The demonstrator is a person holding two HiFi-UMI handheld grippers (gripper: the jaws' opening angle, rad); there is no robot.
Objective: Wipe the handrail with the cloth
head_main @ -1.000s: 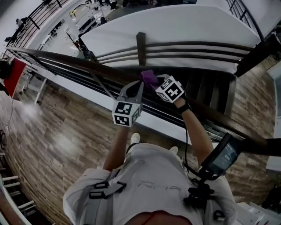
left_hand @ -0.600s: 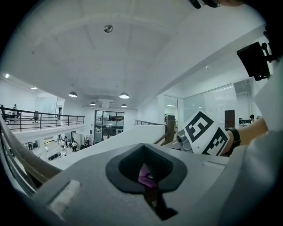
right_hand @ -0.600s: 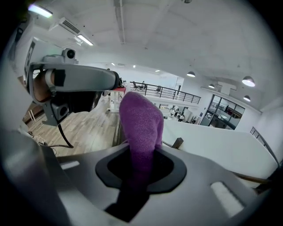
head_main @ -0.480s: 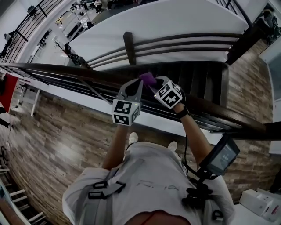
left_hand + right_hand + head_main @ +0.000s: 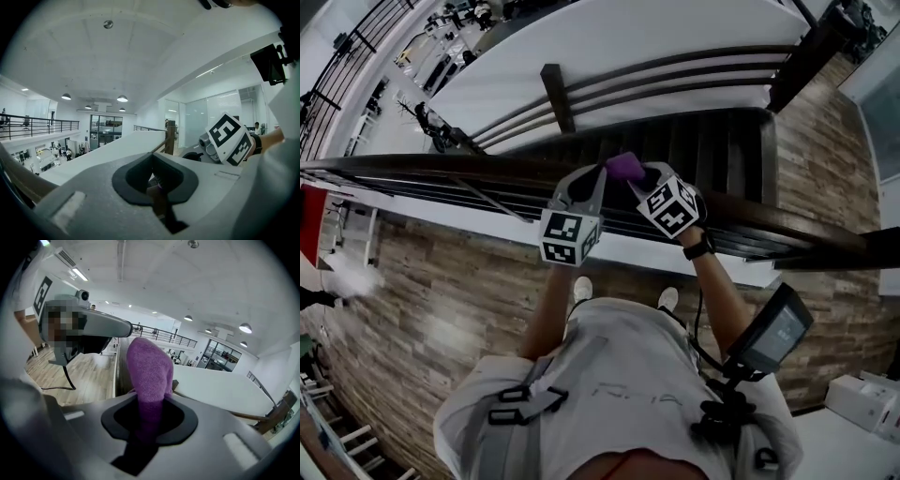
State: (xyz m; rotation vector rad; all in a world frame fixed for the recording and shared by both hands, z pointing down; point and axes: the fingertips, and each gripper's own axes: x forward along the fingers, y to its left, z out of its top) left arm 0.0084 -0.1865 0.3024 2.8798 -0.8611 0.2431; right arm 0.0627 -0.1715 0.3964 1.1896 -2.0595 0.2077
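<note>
grippers: two, one in each hand. The left gripper (image 5: 589, 178) and right gripper (image 5: 637, 178) are sitting side by side up at the rail, tips nearly meeting.
cubes: two, a left cube (image 5: 570, 237) and a right cube (image 5: 673, 208), both facing up at the head cam.
cloth: just one, purple (image 5: 624, 167). It's sticking up out of the right gripper, right over the handrail and between the two gripper tips. Can't tell if it's actually touching the wood.
handrail: one dark wooden top rail (image 5: 787, 228) running left to right across the head view, with thin bars (image 5: 422, 192) under it.
other railing: one more (image 5: 675, 80) is curving round the far side of the stairs (image 5: 703, 141), with one post (image 5: 555, 98).
right jaws: clamping on the cloth. The right gripper view is showing purple filling the gap.
left jaws: looking pressed together, only a thin slit showing, and nothing gripped as far as I can see.
arms: two, both reaching forward from the chest. The left forearm is going nearly straight ahead. The right one is angling in from the right, wearing one black watch (image 5: 699, 248).
tilt: the right gripper is tipping down at the rail, and the left is lying flatter.
shoes: two (image 5: 584, 292), poking out below the rail.
screen: one (image 5: 773, 330), hanging off the chest rig.
</note>
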